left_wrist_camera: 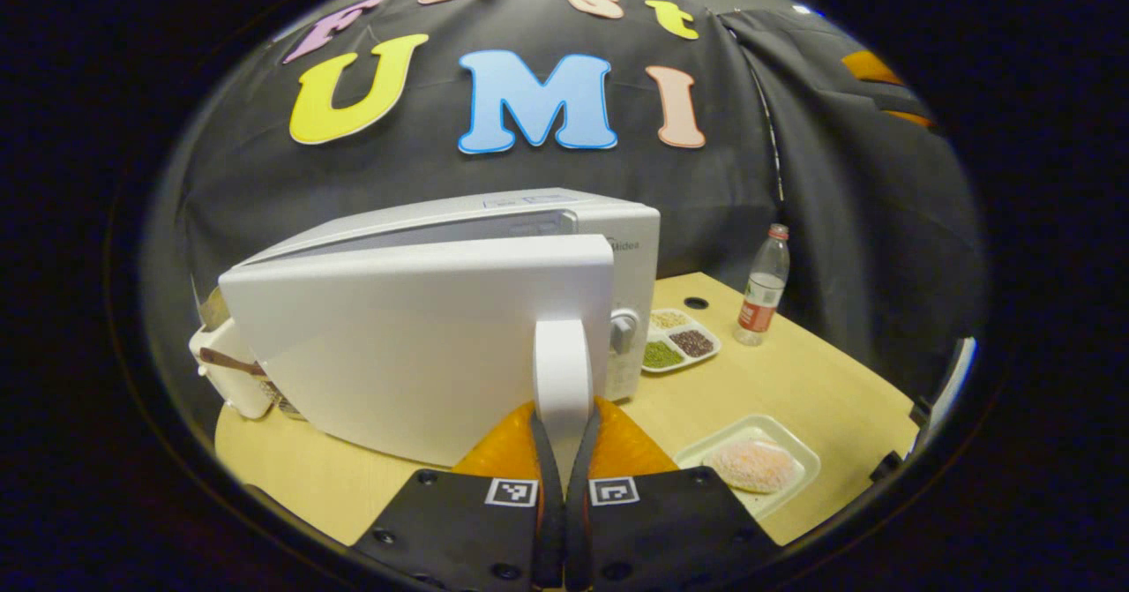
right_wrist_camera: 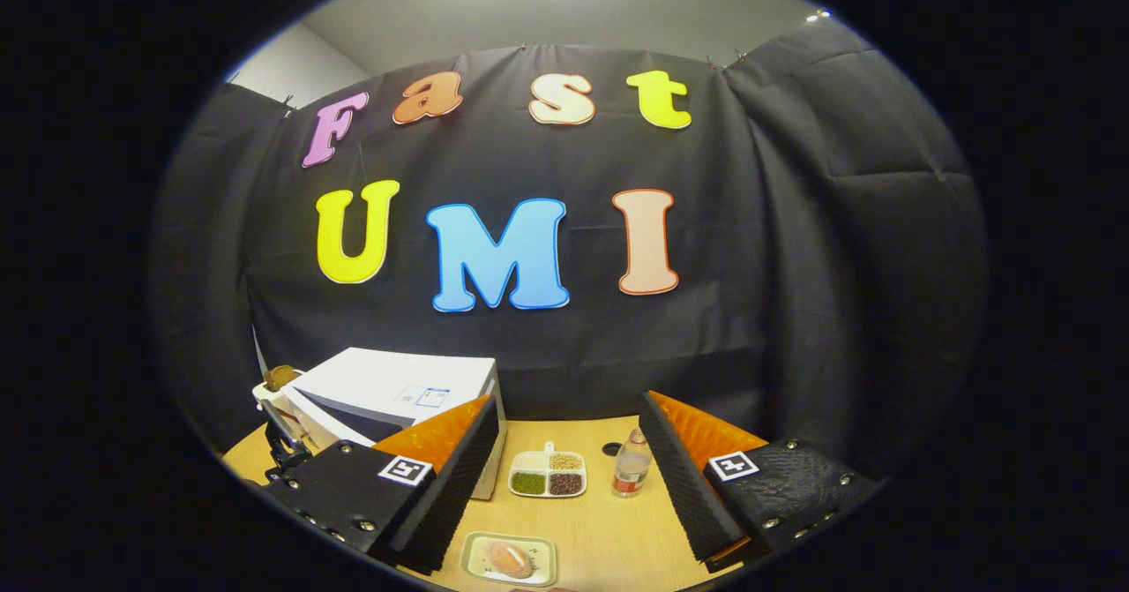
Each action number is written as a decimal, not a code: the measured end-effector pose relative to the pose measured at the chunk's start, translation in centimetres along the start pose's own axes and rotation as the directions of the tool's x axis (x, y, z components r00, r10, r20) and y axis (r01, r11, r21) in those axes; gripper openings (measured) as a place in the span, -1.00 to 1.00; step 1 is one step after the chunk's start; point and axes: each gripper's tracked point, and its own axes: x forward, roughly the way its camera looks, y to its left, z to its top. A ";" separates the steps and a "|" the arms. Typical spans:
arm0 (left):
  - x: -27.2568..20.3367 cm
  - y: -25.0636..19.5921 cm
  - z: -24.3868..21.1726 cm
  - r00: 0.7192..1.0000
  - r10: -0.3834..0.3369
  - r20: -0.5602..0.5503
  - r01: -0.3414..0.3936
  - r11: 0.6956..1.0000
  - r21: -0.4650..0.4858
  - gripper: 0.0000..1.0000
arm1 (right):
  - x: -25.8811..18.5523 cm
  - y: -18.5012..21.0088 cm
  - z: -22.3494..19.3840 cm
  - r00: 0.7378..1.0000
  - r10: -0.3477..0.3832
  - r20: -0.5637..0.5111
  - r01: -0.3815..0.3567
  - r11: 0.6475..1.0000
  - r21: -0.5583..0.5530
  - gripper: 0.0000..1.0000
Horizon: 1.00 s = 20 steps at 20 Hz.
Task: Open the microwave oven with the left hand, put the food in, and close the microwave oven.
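Note:
The white microwave point(left_wrist_camera: 631, 248) stands on the wooden table, its door point(left_wrist_camera: 397, 345) swung partly outward toward me. My left gripper point(left_wrist_camera: 562, 420) is shut on the door's vertical white handle point(left_wrist_camera: 562, 371), one finger on each side. The food point(left_wrist_camera: 751, 466), a pale round bun, lies on a small white tray point(left_wrist_camera: 798, 451) at the lower right of the left gripper view. In the right gripper view, my right gripper point(right_wrist_camera: 566, 407) hangs open and holds nothing above the table, with the bun point(right_wrist_camera: 510, 558) on its tray point(right_wrist_camera: 476, 550) below it and the microwave point(right_wrist_camera: 388, 389) to the left.
A divided white dish of grains point(left_wrist_camera: 677, 340) point(right_wrist_camera: 547, 475) sits beside the microwave, with a plastic bottle point(left_wrist_camera: 763, 288) point(right_wrist_camera: 631, 467) to its right. A white container point(left_wrist_camera: 231, 371) stands behind the door at the left. The table's right edge point(left_wrist_camera: 900, 415) is close by.

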 end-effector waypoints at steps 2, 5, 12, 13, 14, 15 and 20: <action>-2.5 0.3 -1.2 0.998 -0.057 -0.026 0.057 0.998 0.010 -0.85 | -0.1 1.3 -0.5 1.000 0.025 -0.008 -0.025 1.000 0.009 0.97; -5.8 1.1 -2.7 0.991 -0.114 -0.063 0.117 0.992 0.046 -0.85 | -0.3 3.1 -1.3 0.999 0.050 -0.018 -0.049 0.998 0.025 0.97; -14.0 4.8 -7.0 0.953 -0.256 -0.163 0.271 0.960 0.072 -0.81 | -0.9 6.4 -3.7 0.995 0.091 -0.052 -0.090 0.996 0.018 0.96; -15.1 5.6 -7.6 0.944 -0.281 -0.175 0.296 0.953 0.069 -0.81 | -0.9 7.0 -4.3 0.993 0.101 -0.064 -0.100 0.995 0.025 0.97; -16.3 6.6 -8.3 0.934 -0.302 -0.192 0.318 0.946 0.061 -0.81 | -1.0 7.8 -4.8 0.990 0.119 -0.079 -0.117 0.993 0.034 0.97; -17.4 7.5 -8.9 0.924 -0.316 -0.214 0.335 0.940 0.061 -0.81 | -1.0 8.6 -5.2 0.987 0.136 -0.090 -0.133 0.990 0.039 0.96; -20.7 11.4 -10.7 0.893 -0.350 -0.285 0.388 0.917 0.089 -0.81 | -0.9 11.6 -6.5 0.977 0.174 -0.123 -0.170 0.985 0.041 0.97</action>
